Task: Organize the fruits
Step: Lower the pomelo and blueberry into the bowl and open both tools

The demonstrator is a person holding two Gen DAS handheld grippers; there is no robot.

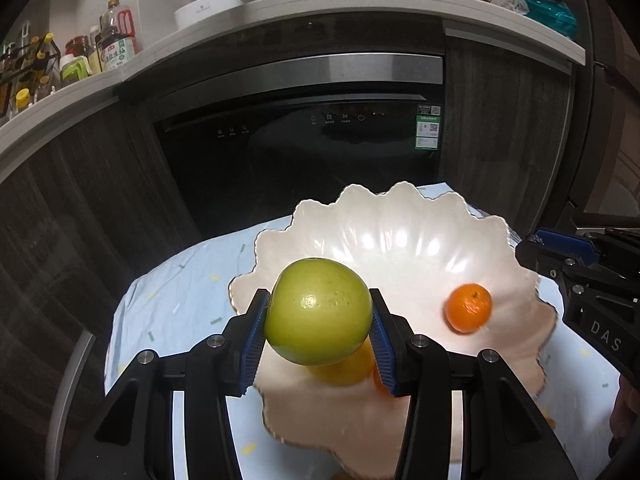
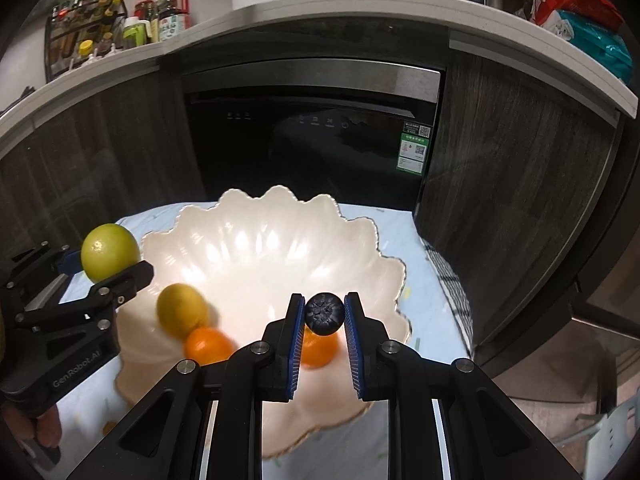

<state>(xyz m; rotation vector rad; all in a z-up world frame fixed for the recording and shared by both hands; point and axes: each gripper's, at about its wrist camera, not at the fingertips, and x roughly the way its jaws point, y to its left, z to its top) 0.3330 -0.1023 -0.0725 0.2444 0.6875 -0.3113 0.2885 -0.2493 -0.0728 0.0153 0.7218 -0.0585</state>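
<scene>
Left tongs [image 1: 319,326] are clamped on a green apple [image 1: 318,310], hanging just over the near-left rim of the scalloped white bowl [image 2: 360,240]. Below and a bit ahead of them sit a yellow fruit [image 2: 182,310] and two oranges [image 2: 208,346]. Right tongs [image 2: 323,316] are pinched shut on a small dark berry [image 2: 324,313], over the bowl's near-middle, one orange right under the tips. Best bet is probably to lower each fruit into a bare patch before letting go, apple first and low, so nothing bounces or knocks the loose fruit around.
</scene>
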